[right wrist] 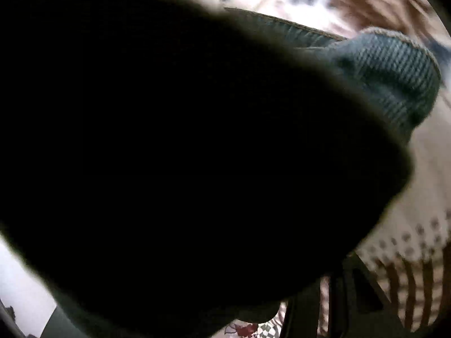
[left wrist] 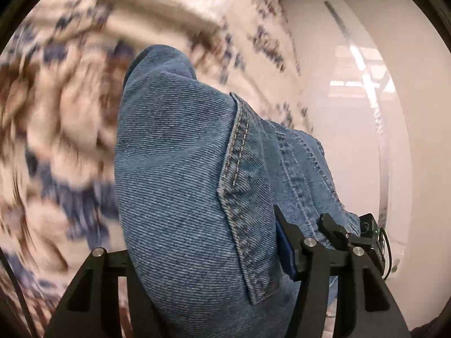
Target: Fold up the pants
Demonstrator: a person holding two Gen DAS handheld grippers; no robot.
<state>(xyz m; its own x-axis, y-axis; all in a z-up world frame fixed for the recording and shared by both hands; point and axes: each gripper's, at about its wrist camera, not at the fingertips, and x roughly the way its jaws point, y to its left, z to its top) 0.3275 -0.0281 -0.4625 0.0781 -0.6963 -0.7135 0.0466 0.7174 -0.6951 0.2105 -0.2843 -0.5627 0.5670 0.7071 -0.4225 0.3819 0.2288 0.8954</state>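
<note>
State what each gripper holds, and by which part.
Left gripper: the blue jeans, bunched between its jaws near a stitched seam. Right gripper: denim covers its lens, so the hold and its place cannot be told.

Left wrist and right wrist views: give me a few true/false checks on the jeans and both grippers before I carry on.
1. The pants are blue denim. True.
2. The left gripper has denim bunched between its fingers. True.
3. The right wrist view is clear. False: dark fabric close to the lens blocks most of it; only a fold of denim shows.
4. The surface under the pants is plain white. False: the patterned cloth is cream with brown and blue marks.
5. The right gripper shows in the left wrist view, against the denim. True.
</note>
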